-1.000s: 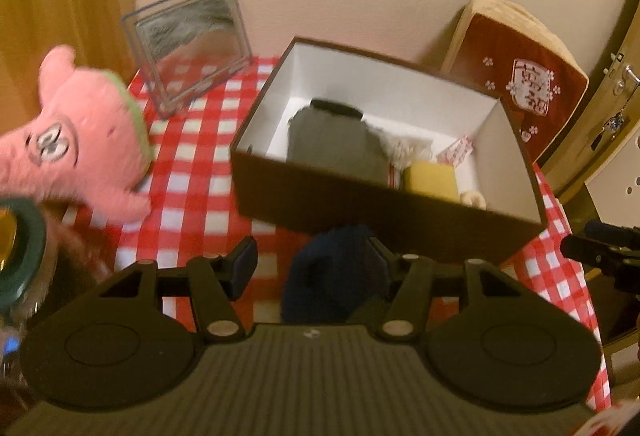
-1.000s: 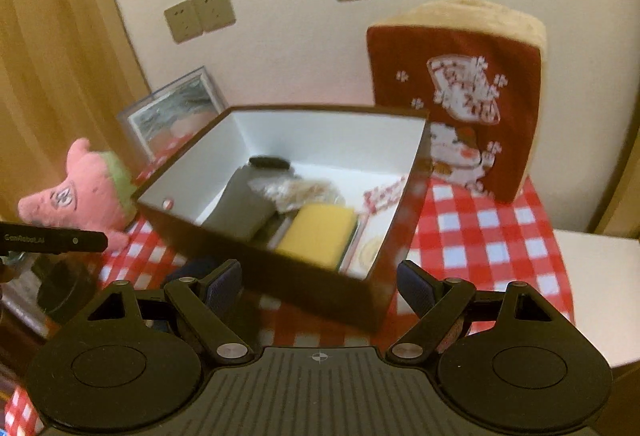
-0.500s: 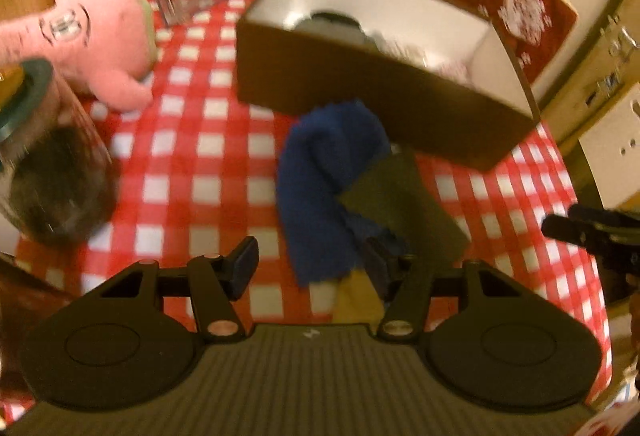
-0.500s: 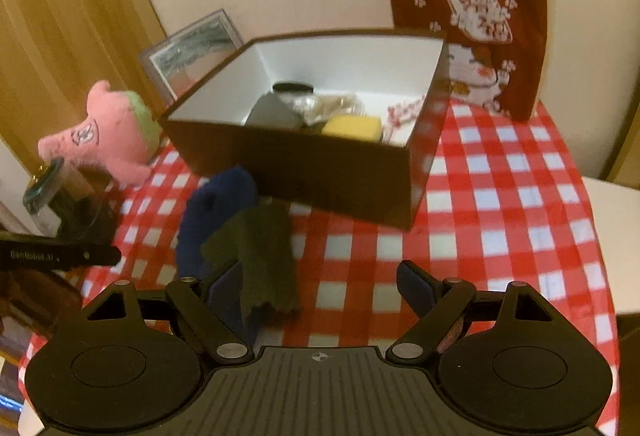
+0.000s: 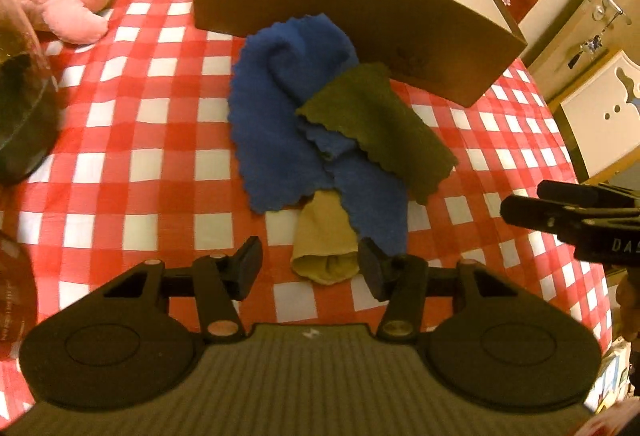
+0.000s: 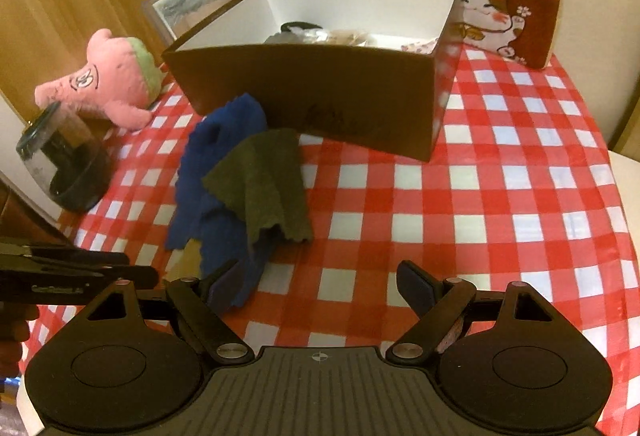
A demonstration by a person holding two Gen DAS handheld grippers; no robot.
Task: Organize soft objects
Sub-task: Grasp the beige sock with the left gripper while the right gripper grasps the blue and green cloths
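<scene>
A: Where are the cloths?
B: The blue cloth (image 5: 280, 124), olive cloth (image 5: 376, 124) and tan cloth (image 5: 324, 236) lie heaped just before the brown box (image 5: 360, 20).
A: The step?
B: Reaching. The left gripper (image 5: 310, 266), its jaws just narrowing around the tan cloth without pressing, must close; the right gripper (image 6: 316, 286) is open, empty.

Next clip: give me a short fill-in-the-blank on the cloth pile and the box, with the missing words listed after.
1. The olive green cloth lies on top of the ___ cloth.
2. The tan cloth pokes out from ___ the pile.
3. The pile lies in front of the brown ___.
4. The tablecloth is checked red and ___.

Missing words: blue; under; box; white
</scene>
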